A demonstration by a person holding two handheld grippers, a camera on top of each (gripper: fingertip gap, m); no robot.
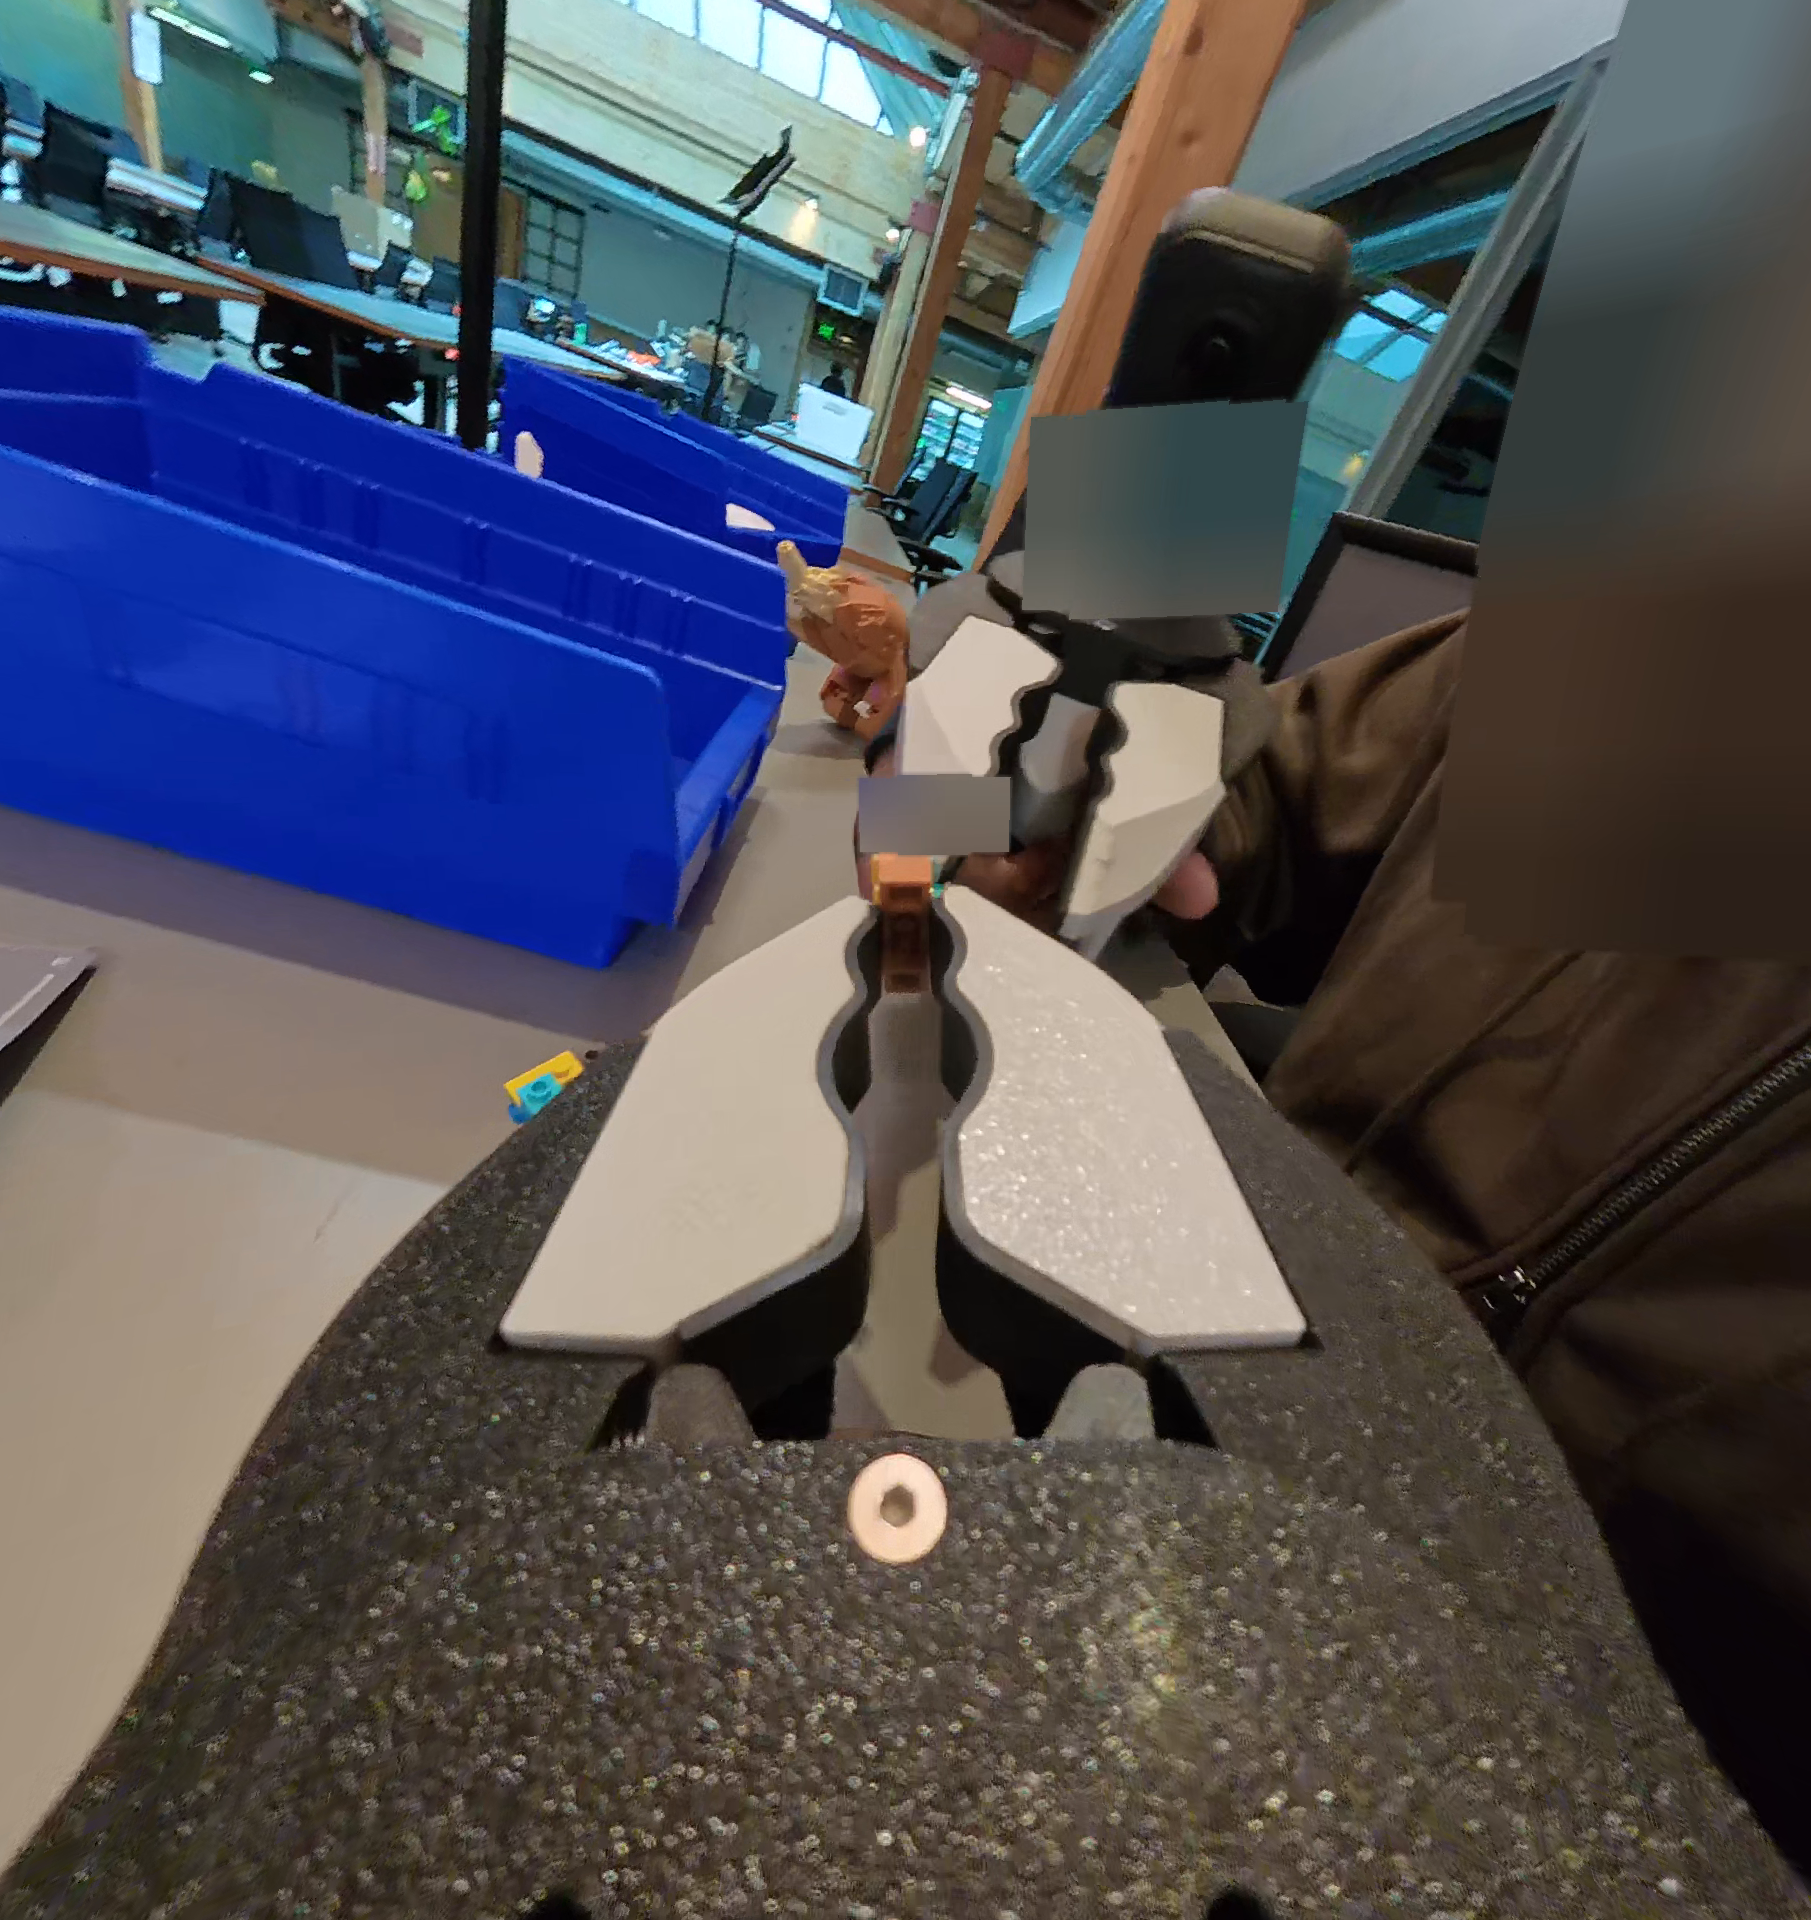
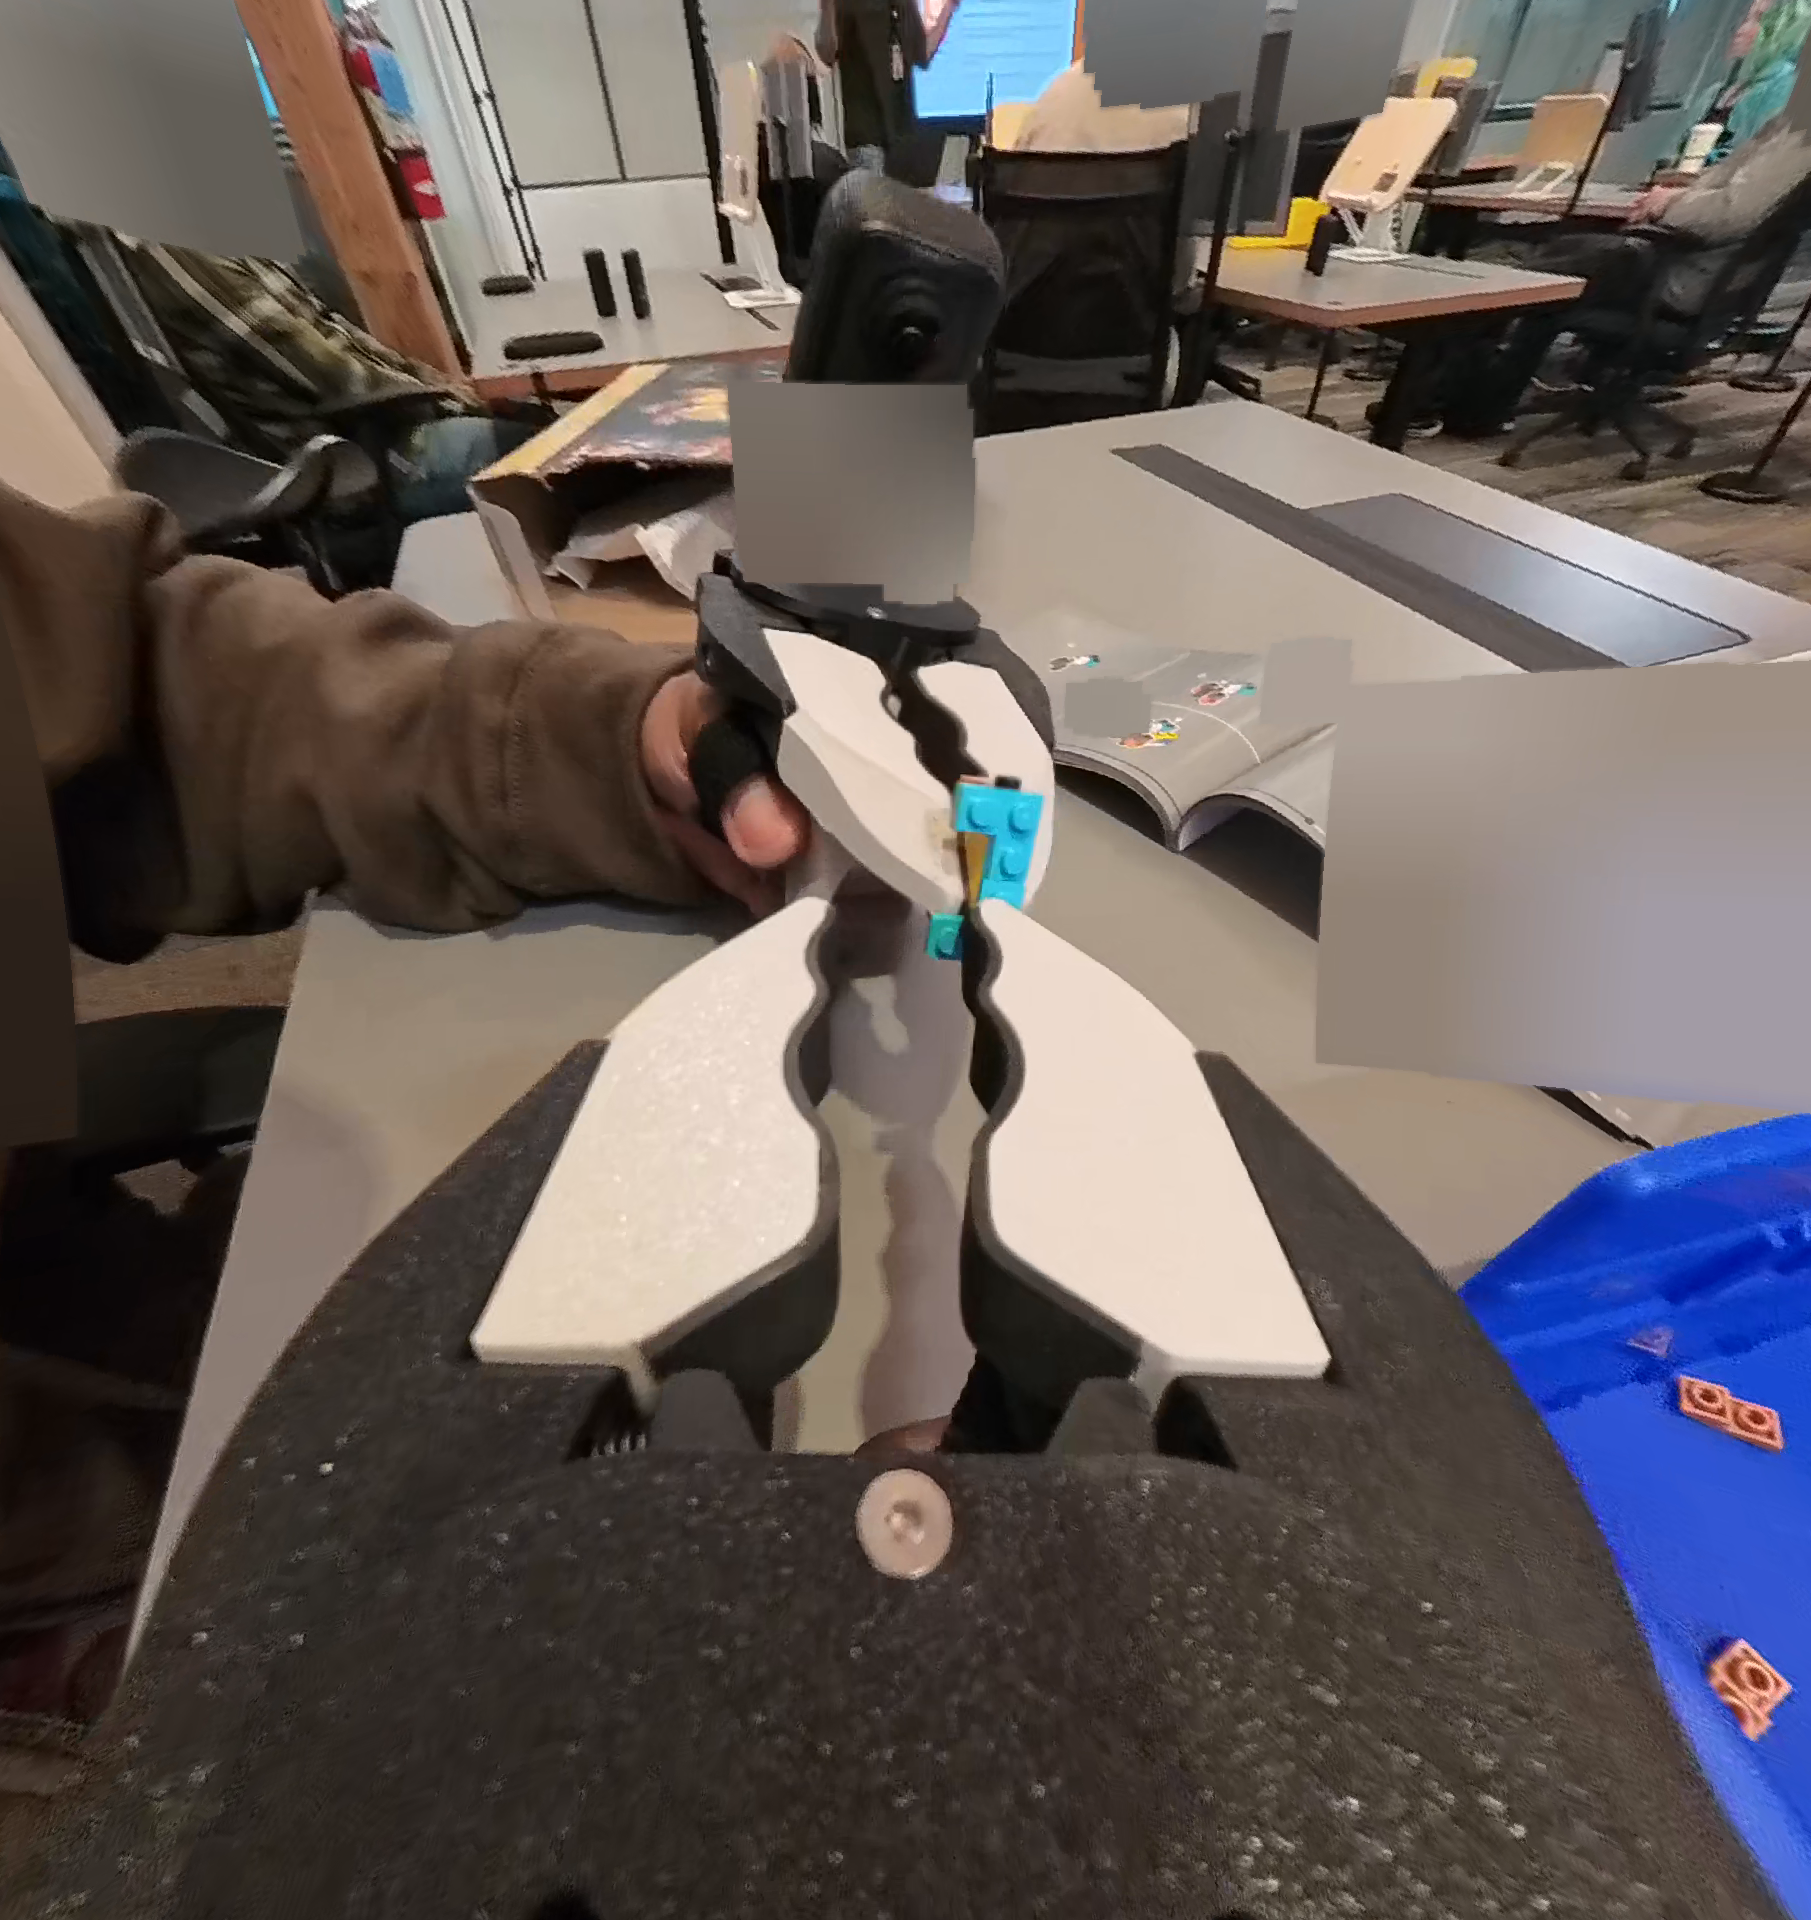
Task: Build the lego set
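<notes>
My left gripper (image 1: 901,914) is shut on a small brown lego assembly (image 1: 901,940), held above the grey table (image 1: 205,1195). In the right wrist view the same assembly shows its teal plates (image 2: 1007,836) at the left gripper's tips (image 2: 974,883). My right gripper (image 2: 906,920) faces it tip to tip, jaws a little apart. A small teal piece (image 2: 946,937) lies against its right fingertip and does not span the gap. The right gripper also shows in the left wrist view (image 1: 1026,852), partly behind a blur patch.
Blue bins (image 1: 361,675) stand on the left; another blue bin (image 2: 1659,1299) holds loose brown plates (image 2: 1727,1408). A brown lego figure (image 1: 859,644) and a yellow-teal piece (image 1: 542,1086) lie on the table. An open booklet (image 2: 1192,748) and a cardboard box (image 2: 589,457) lie beyond. Both grippers' tips are close together, under 4 cm apart.
</notes>
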